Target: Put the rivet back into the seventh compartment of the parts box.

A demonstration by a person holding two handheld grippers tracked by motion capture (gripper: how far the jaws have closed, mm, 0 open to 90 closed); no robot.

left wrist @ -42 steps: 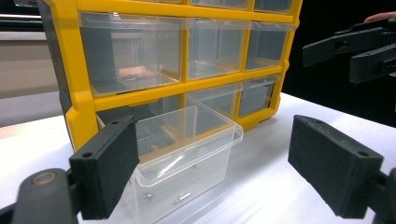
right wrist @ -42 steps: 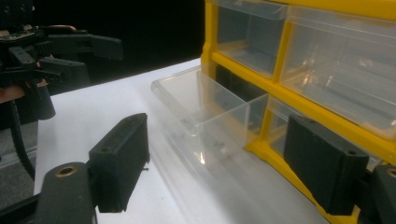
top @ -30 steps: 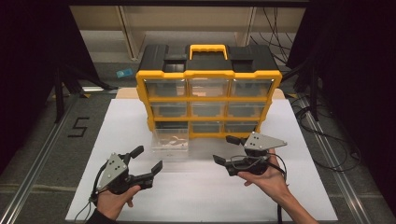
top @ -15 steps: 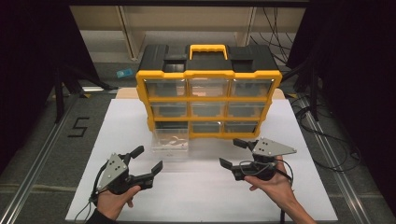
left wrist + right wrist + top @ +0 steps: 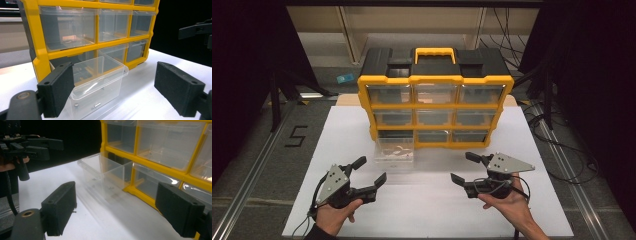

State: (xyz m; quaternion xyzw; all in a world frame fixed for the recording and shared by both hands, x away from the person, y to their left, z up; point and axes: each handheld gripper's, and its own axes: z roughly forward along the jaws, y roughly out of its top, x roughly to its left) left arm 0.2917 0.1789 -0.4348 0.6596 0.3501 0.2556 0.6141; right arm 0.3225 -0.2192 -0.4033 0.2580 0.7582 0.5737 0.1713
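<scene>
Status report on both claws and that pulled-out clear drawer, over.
Left claw open, empty. Right claw open, empty. Clear drawer out on the table, bottom-left of yellow organizer, untouched. Nothing in the way.

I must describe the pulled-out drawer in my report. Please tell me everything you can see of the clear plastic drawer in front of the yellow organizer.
The clear plastic drawer is a small transparent rectangular bin with an open top and a flat lip on its front edge. It stands upright on the white table, drawn out of the bottom-left slot of the yellow-framed organizer; whether its back still sits inside the slot is hard to tell. A few small metal pieces, perhaps screws, lie on its floor. Neither hand-held gripper touches it.
</scene>
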